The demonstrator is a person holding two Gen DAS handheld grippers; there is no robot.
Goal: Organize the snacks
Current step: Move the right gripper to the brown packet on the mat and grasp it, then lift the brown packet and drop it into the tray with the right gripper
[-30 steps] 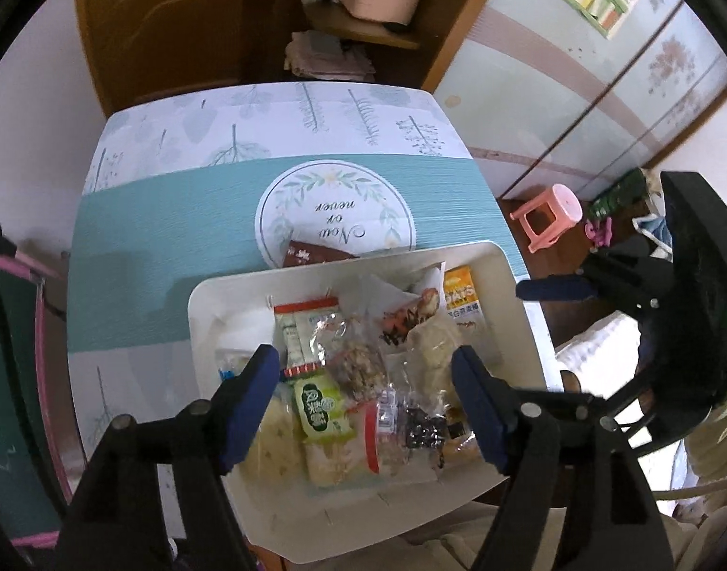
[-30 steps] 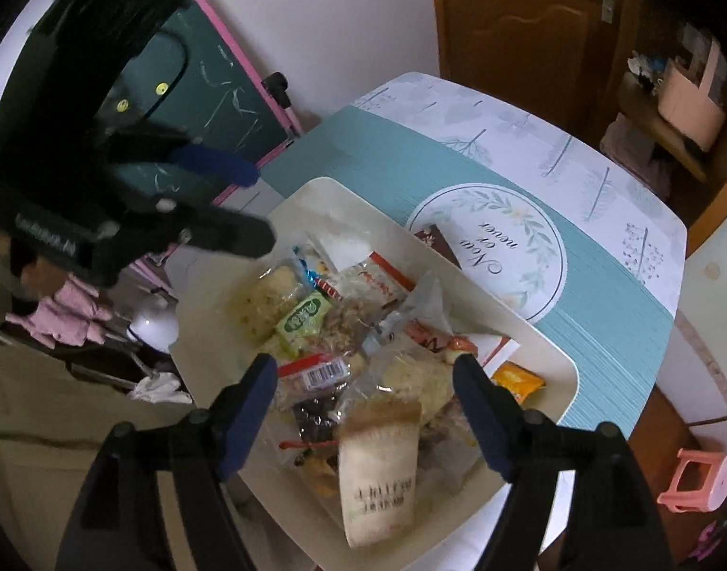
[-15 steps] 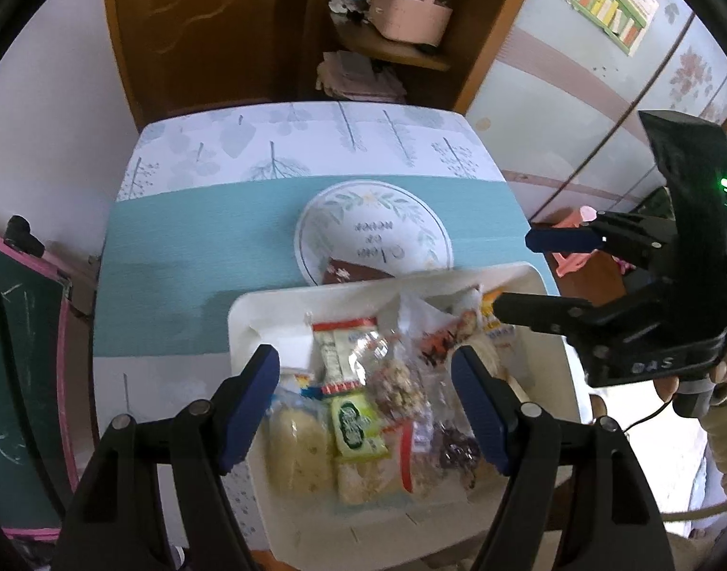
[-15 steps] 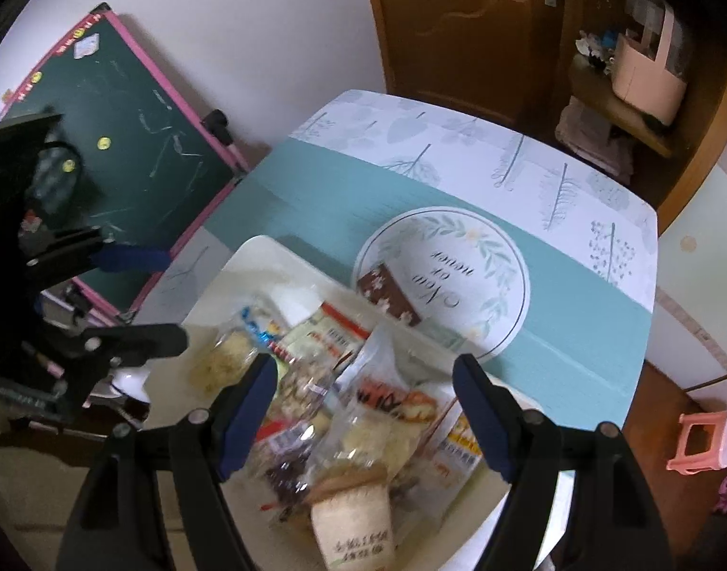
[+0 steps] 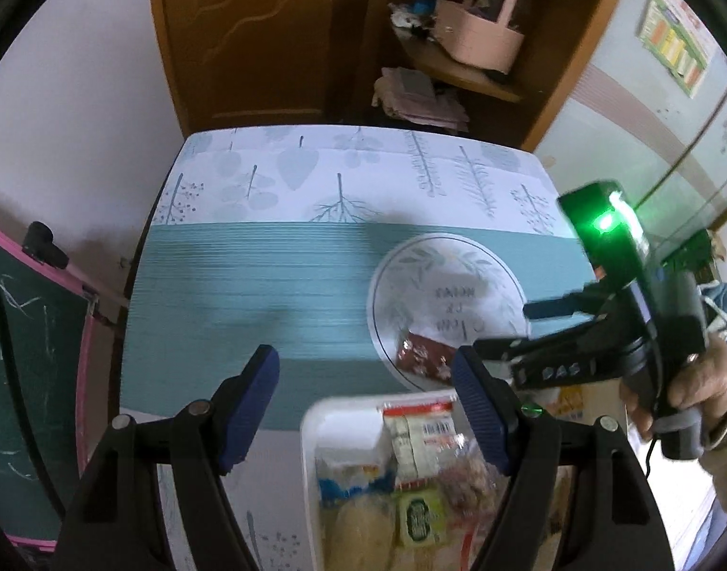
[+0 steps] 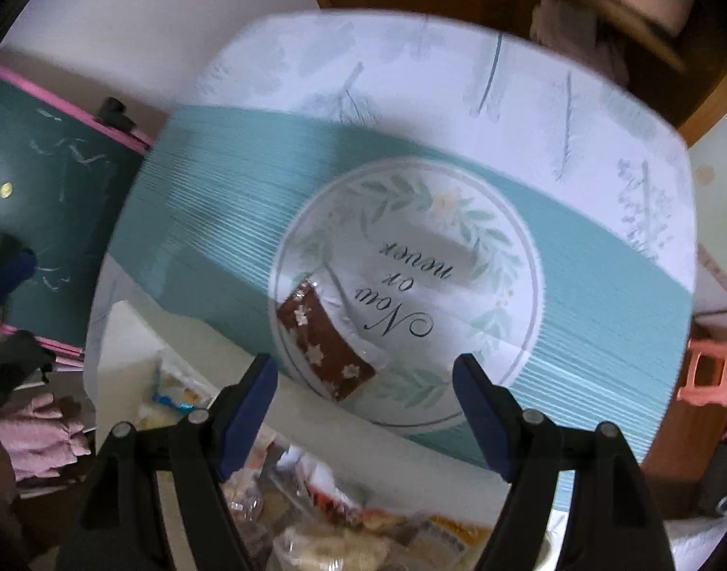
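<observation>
Left gripper: fingers spread wide, holding nothing, above the teal band of the desk.
Right gripper: fingers wide apart, empty, over the brown star-print packet.
Packet: flat on the desk's round emblem, beyond the tray.
Tray: white, near desk edge, filled with wrapped snacks.

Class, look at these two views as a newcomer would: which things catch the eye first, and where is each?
First, the white tray heaped with wrapped snacks at the near table edge. Next, a lone brown star-patterned packet lying on the round "Now or never" emblem of the teal tablecloth. Then the right gripper, open over that spot, with its bright green light.
</observation>
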